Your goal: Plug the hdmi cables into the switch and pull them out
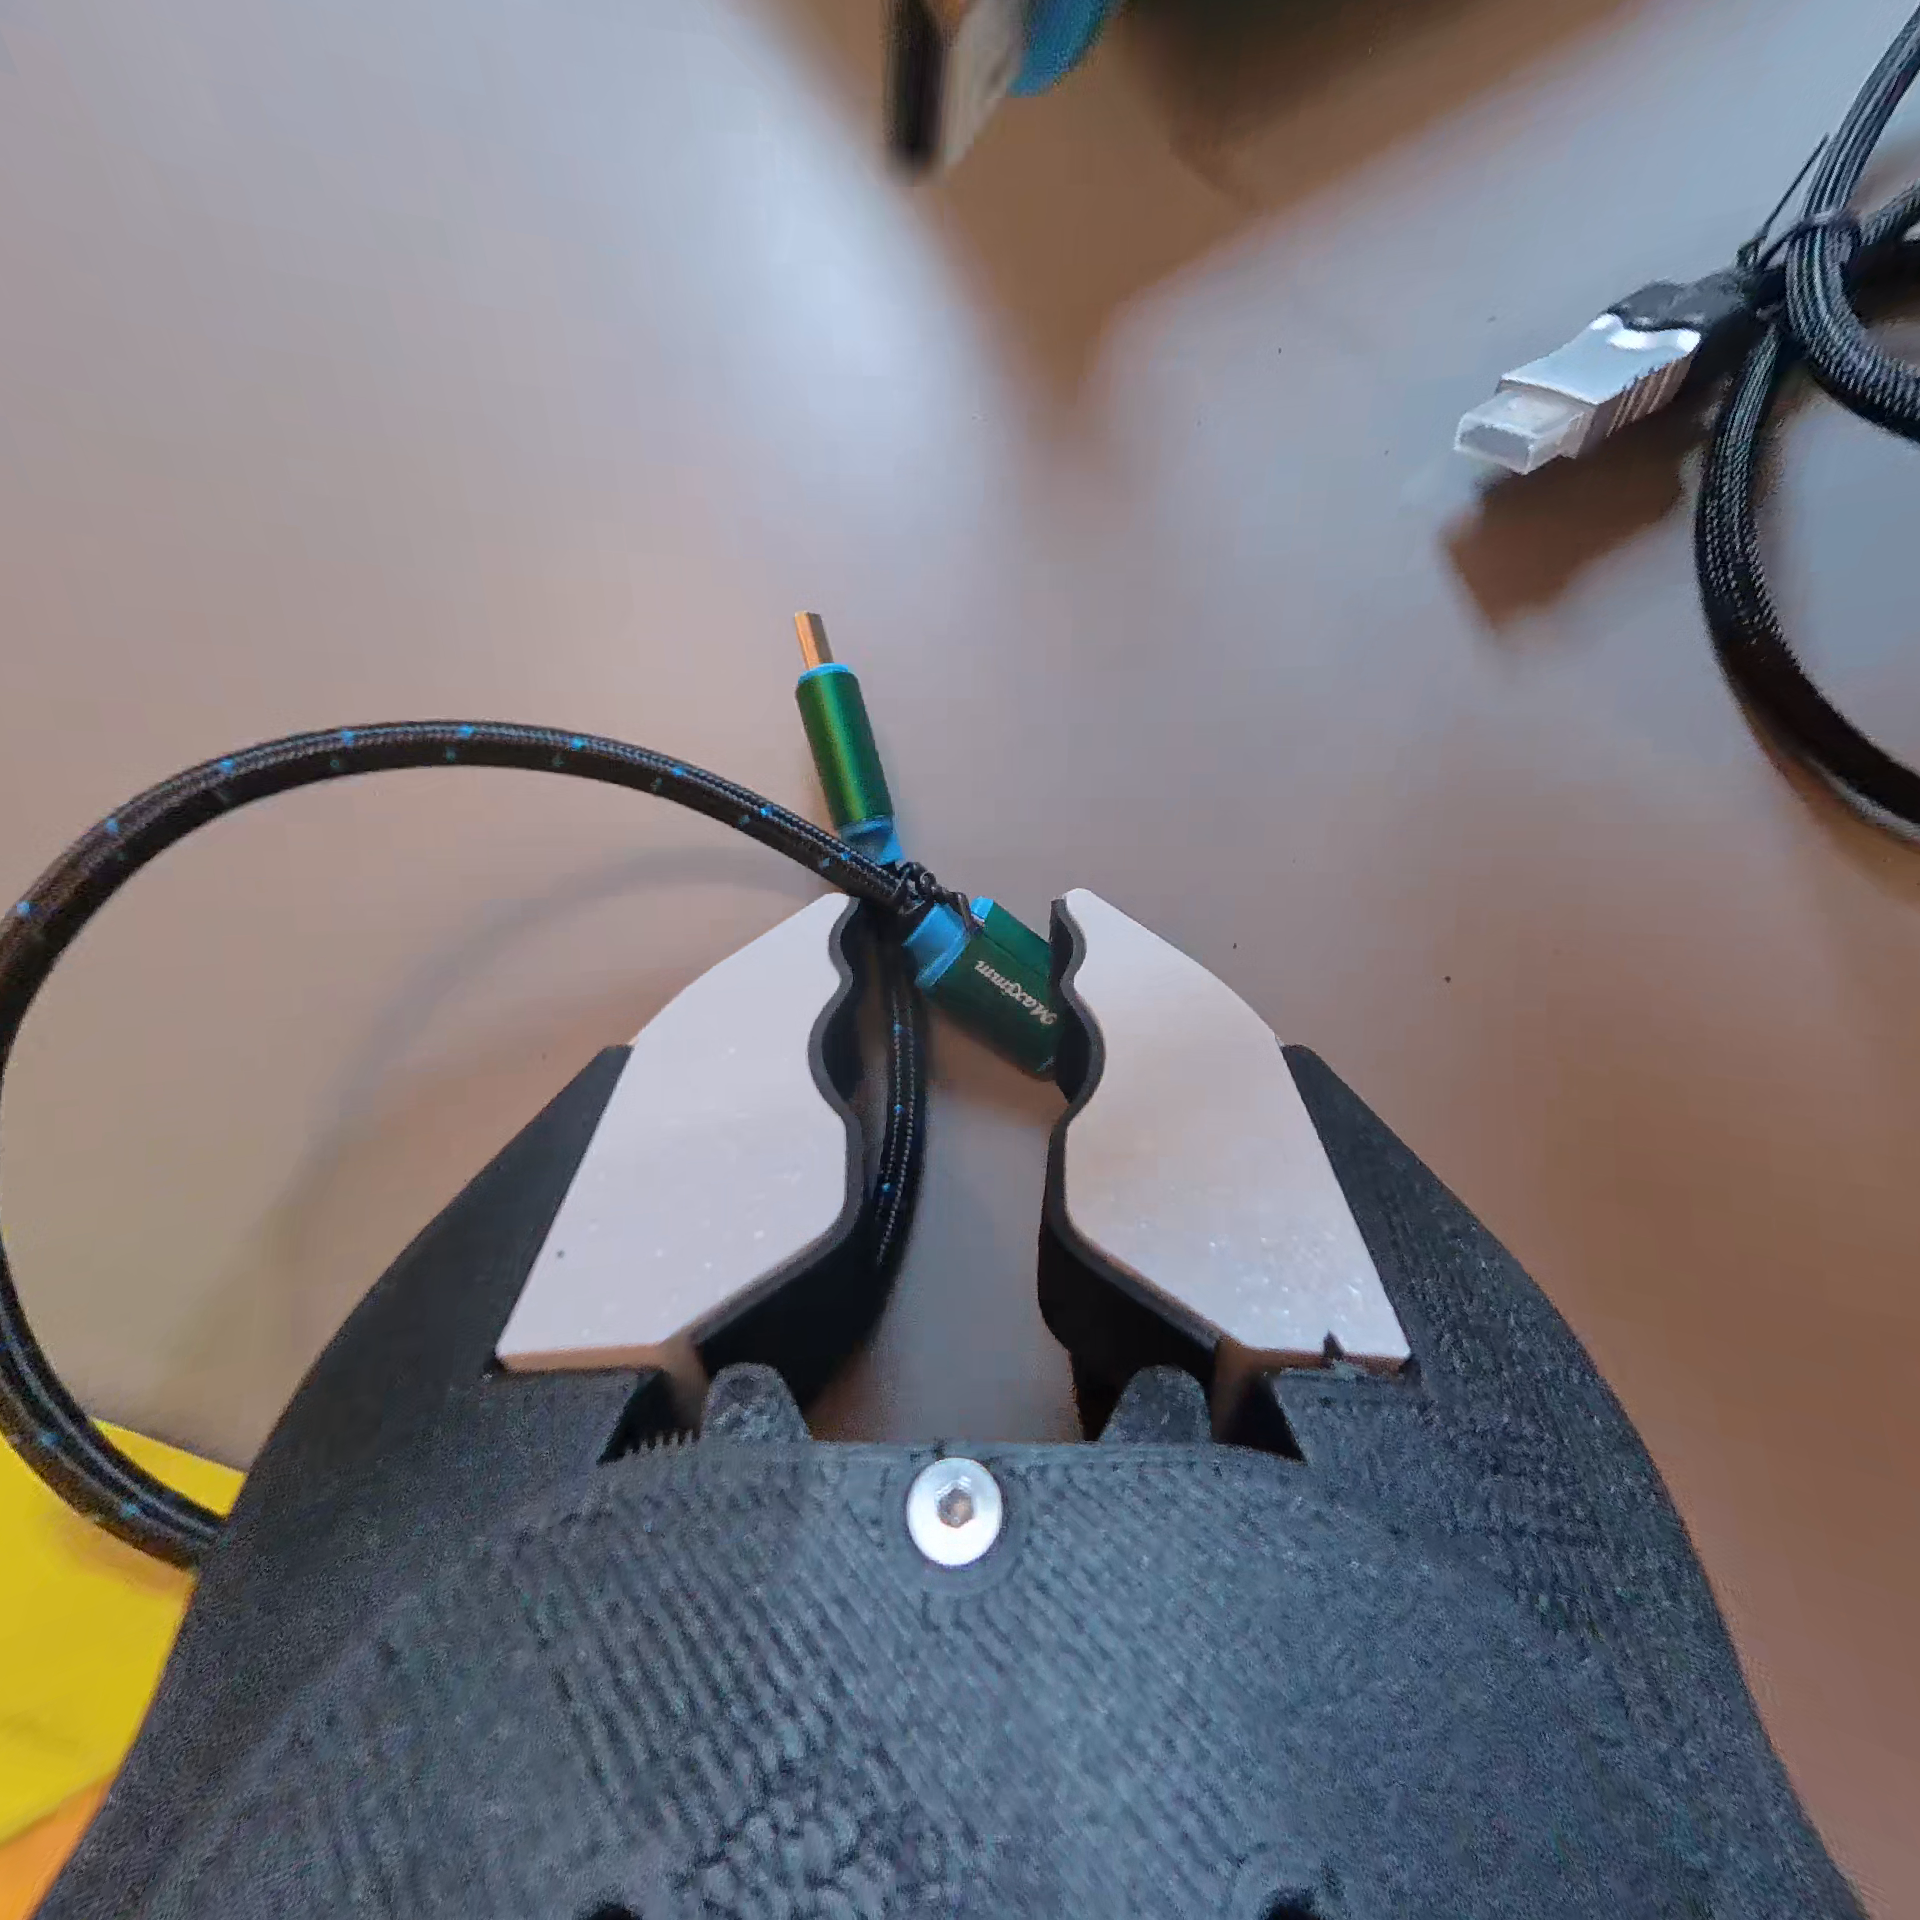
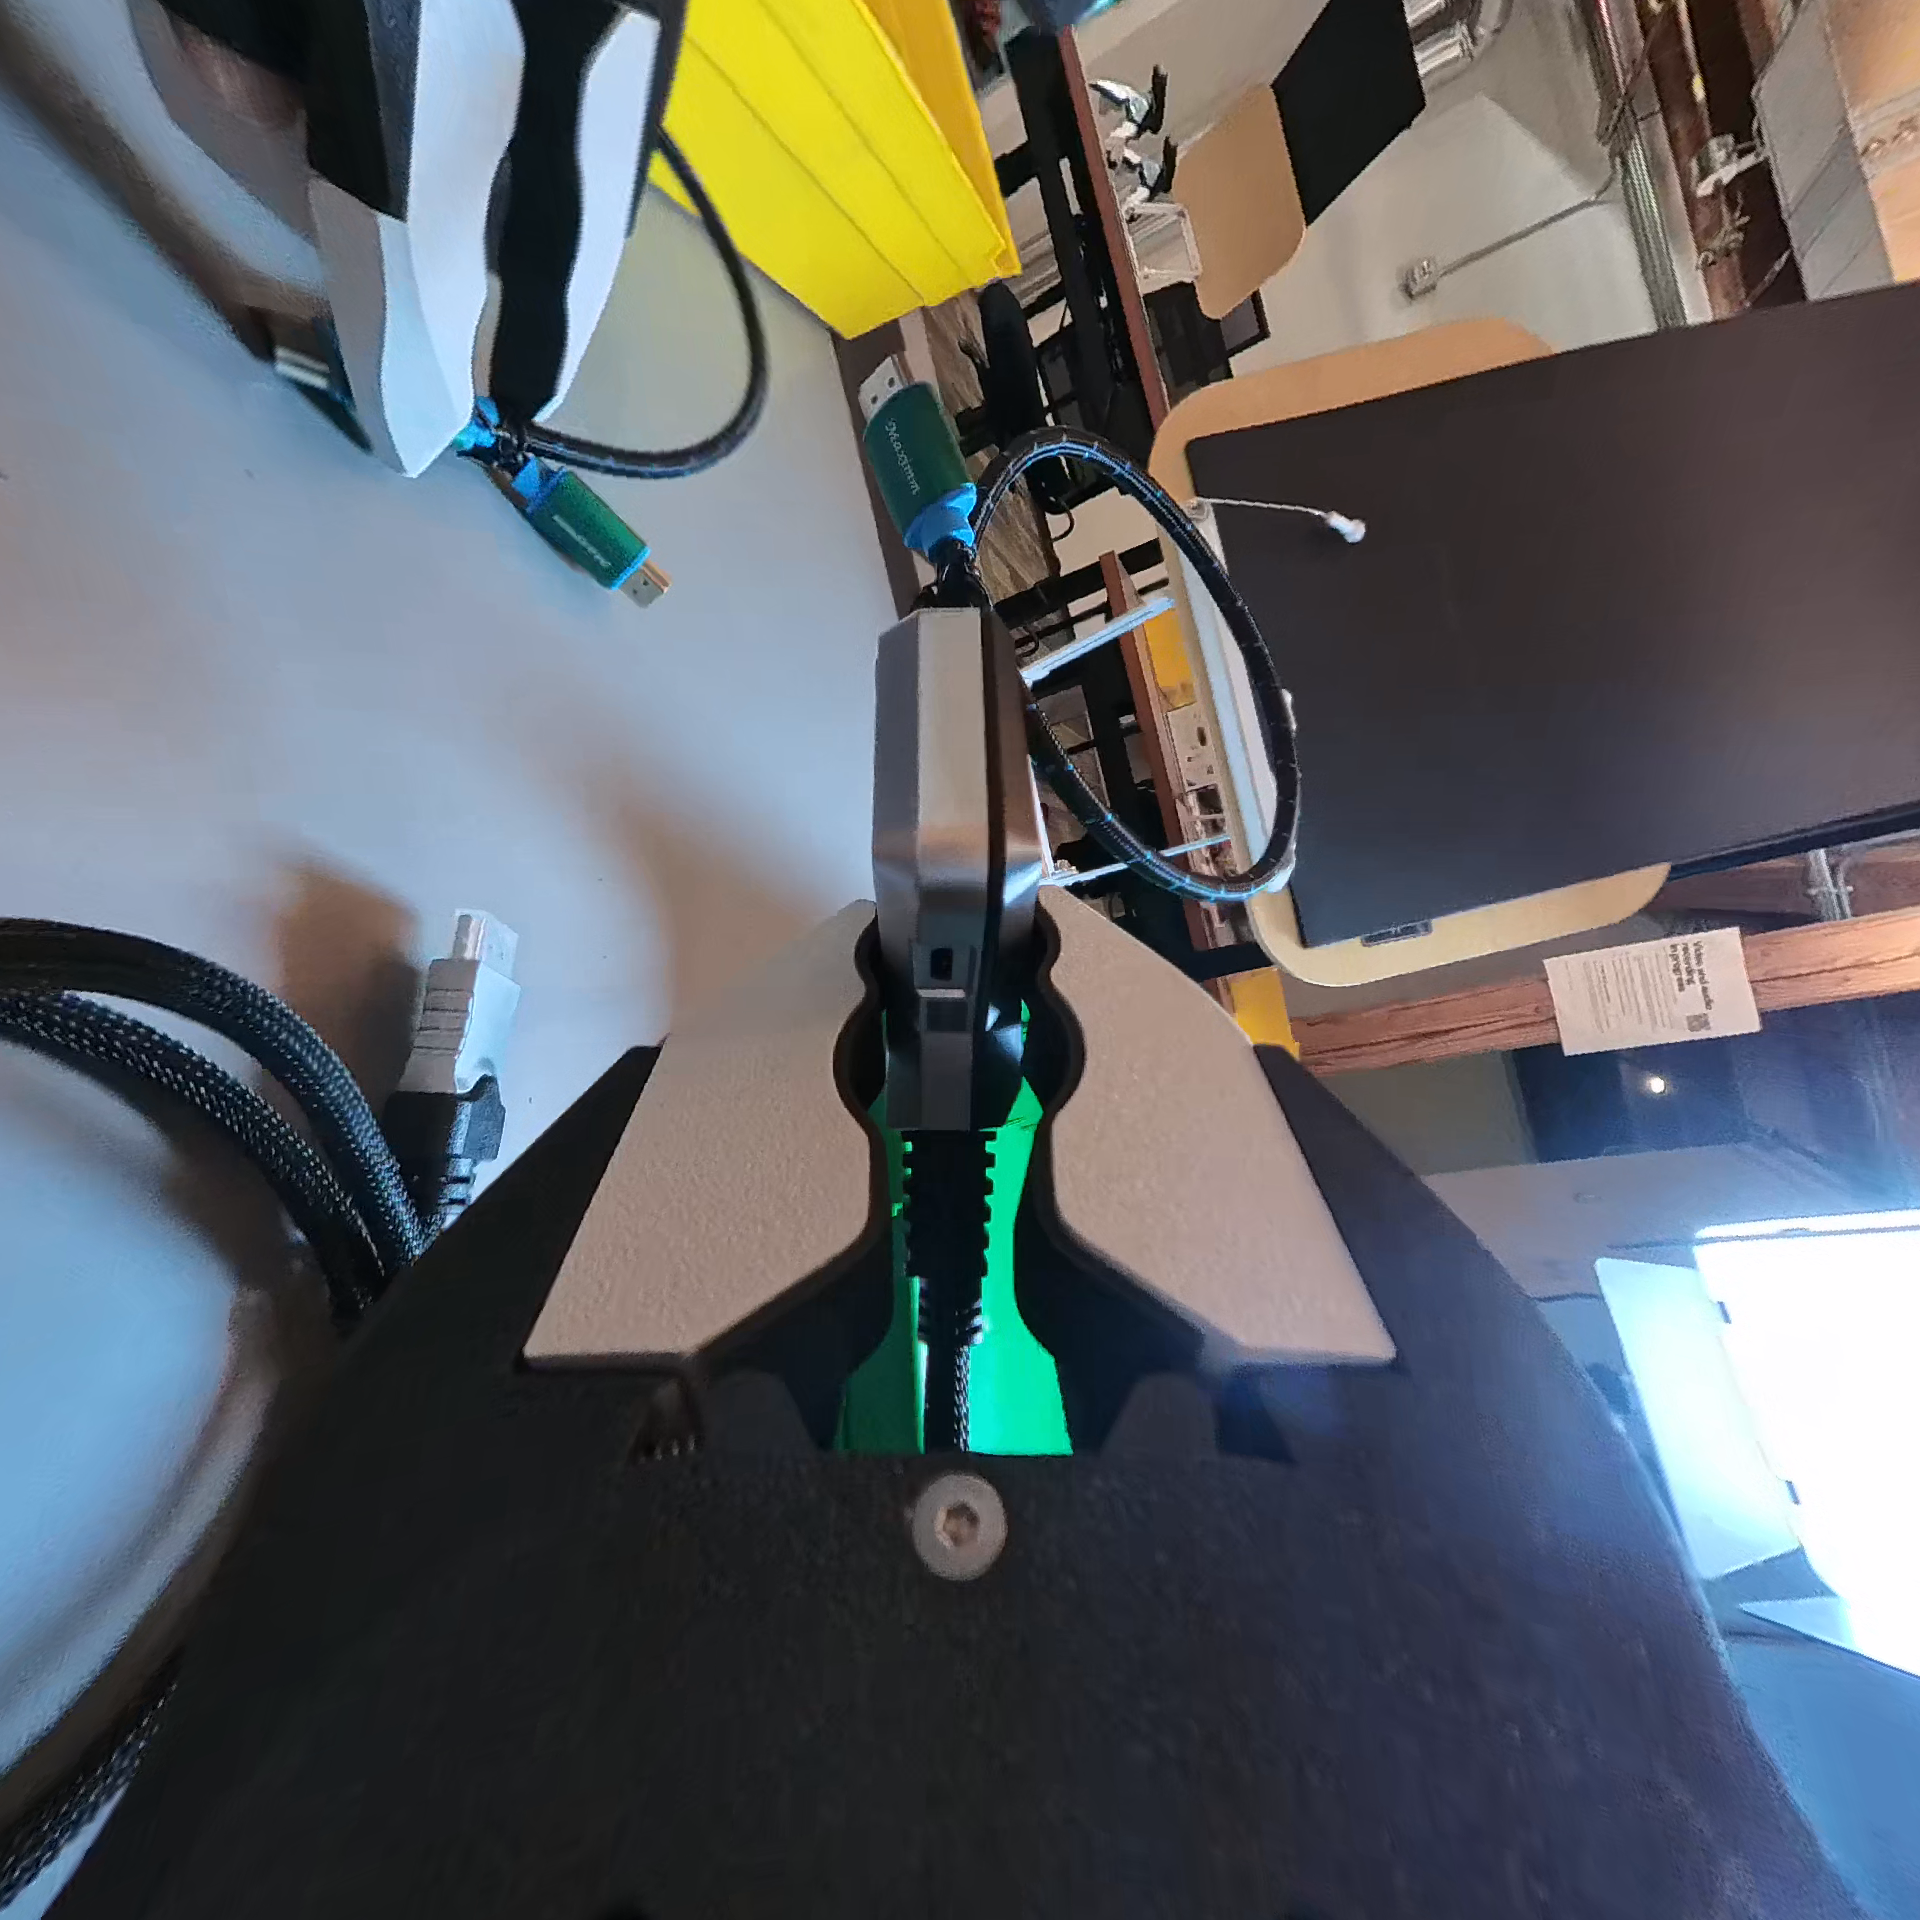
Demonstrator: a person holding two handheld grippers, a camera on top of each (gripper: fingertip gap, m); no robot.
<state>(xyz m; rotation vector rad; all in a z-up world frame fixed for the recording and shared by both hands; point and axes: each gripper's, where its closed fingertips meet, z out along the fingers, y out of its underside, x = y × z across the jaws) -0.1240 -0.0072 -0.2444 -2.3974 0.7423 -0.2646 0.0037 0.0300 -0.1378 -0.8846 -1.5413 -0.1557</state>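
Note:
My left gripper (image 1: 956, 935) is shut on a green HDMI plug (image 1: 995, 1000) just above the table. A second green plug (image 1: 840, 750), tied to the first, points away, and their black blue-flecked cable (image 1: 312, 750) loops to the left. My right gripper (image 2: 956, 935) is shut on the grey switch (image 2: 930, 790) and holds it upright in the air. Another green plug (image 2: 914, 457) with a looped cable (image 2: 1283, 748) sits at the switch's far end; I cannot tell how they join. The left gripper (image 2: 488, 416) shows at the upper left of the right wrist view.
A silver HDMI plug (image 1: 1569, 395) with a thick black braided cable (image 1: 1745, 582) lies on the table at the right; it also shows in the right wrist view (image 2: 468, 997). A yellow bin (image 2: 831, 156) stands at the table's edge. A blurred object (image 1: 977, 73) is at the top. About 15 centimetres separates my left fingertips from my right.

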